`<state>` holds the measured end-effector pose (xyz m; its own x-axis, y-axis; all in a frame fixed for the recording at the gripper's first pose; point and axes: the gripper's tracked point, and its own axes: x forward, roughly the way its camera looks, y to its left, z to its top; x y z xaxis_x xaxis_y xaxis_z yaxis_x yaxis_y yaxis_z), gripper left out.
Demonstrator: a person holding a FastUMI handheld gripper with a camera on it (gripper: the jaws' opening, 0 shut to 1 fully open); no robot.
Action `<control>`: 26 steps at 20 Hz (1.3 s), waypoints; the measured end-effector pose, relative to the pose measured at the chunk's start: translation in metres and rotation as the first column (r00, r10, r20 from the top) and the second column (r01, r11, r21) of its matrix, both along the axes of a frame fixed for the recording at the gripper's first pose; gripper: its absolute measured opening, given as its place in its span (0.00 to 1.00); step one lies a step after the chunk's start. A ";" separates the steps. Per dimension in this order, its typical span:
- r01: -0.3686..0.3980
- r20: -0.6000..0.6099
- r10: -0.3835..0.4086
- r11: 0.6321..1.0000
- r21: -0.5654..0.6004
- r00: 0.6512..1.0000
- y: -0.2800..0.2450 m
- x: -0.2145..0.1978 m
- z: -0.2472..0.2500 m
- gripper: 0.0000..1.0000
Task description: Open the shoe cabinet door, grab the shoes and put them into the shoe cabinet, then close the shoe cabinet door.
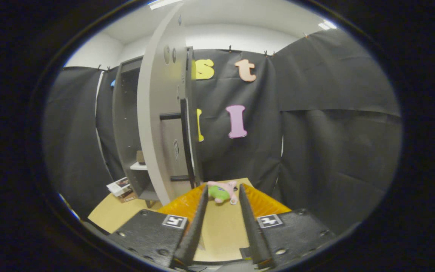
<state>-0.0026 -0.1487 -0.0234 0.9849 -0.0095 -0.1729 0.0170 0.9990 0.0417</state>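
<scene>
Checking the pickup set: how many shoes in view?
1. A pink-and-green shoe lies on the table just beyond the open gripper, right of the open cabinet door. A second may hide behind it.

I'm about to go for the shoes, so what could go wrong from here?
The pink and green shoes lie just beyond the open gripper; the gap looks barely wider than they are, so one of the jaws may nudge them away. The open cabinet door stands edge-on close beside the path; swinging the shoes toward the shelf could clip it.
</scene>
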 end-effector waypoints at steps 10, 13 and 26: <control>0.006 0.043 -0.006 1.000 0.022 0.999 0.000 -0.036 -0.044 1.00; 0.013 0.048 -0.013 1.000 0.012 0.999 0.005 -0.049 -0.055 1.00; -0.056 0.107 0.054 0.998 0.018 0.993 0.108 -0.094 -0.100 1.00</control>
<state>-0.0970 -0.0411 -0.1235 0.9966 0.0479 -0.0665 -0.0438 0.9972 0.0610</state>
